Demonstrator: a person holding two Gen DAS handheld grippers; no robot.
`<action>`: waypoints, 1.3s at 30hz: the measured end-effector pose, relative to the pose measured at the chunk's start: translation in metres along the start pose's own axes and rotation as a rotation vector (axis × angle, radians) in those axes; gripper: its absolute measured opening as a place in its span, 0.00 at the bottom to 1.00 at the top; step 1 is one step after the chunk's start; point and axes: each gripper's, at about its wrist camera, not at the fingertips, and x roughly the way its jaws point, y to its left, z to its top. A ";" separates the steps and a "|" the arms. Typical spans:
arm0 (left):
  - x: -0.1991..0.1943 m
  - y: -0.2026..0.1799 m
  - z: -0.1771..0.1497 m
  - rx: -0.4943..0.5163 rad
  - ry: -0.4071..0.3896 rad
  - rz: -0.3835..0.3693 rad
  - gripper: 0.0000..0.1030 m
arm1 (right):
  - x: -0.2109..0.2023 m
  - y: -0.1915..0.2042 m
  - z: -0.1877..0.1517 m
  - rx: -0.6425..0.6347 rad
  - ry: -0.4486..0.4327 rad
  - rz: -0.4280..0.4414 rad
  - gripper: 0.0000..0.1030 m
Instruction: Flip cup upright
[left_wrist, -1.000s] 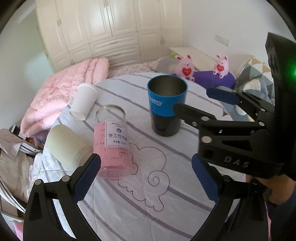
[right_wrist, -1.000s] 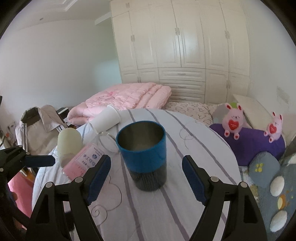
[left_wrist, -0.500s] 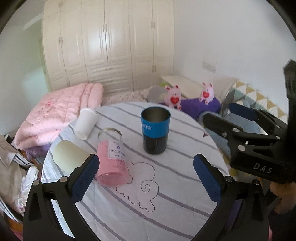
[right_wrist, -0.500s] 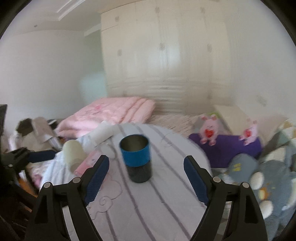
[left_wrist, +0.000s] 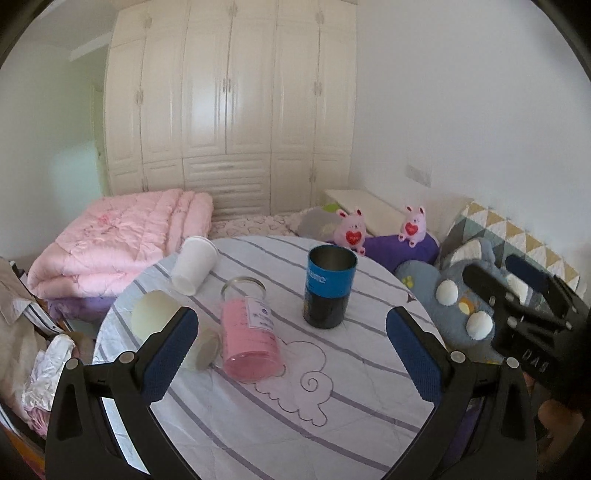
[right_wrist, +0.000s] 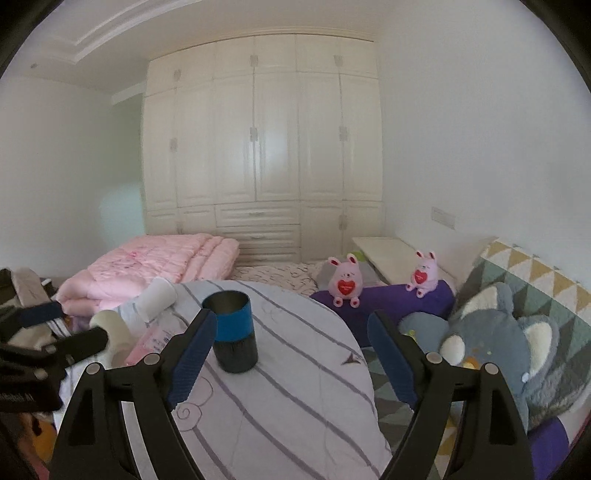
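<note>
Both wrist views over shared table (left_wrist: 332, 406)

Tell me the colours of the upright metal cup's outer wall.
Blue band above, black below, on the metal cup; clearest in the left wrist view.

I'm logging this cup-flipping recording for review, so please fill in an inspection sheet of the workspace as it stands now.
Surface: round table under a white cloth with purple stripes and a cloud drawing.
Job's things: blue steel cup upright, mouth up, near the table's middle.
Clutter: white paper cup, cream cup and pink-filled clear jar all lie on their sides at the table's left.
Grippers: left hand-held gripper open, empty; right hand-held gripper open, empty. Both are off the cup.
Cables: nothing seen.
Surroundings: white wardrobe, folded pink quilt, two pink plush rabbits, grey plush.
</note>
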 end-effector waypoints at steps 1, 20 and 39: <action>0.000 0.001 -0.001 -0.001 0.003 -0.002 1.00 | -0.003 0.001 -0.002 -0.004 0.005 -0.002 0.82; 0.001 0.014 -0.005 -0.029 0.008 -0.009 1.00 | -0.006 0.042 -0.018 -0.100 0.067 0.025 0.82; 0.015 0.004 -0.010 0.037 0.012 0.054 1.00 | 0.015 0.041 -0.025 -0.095 0.125 0.028 0.82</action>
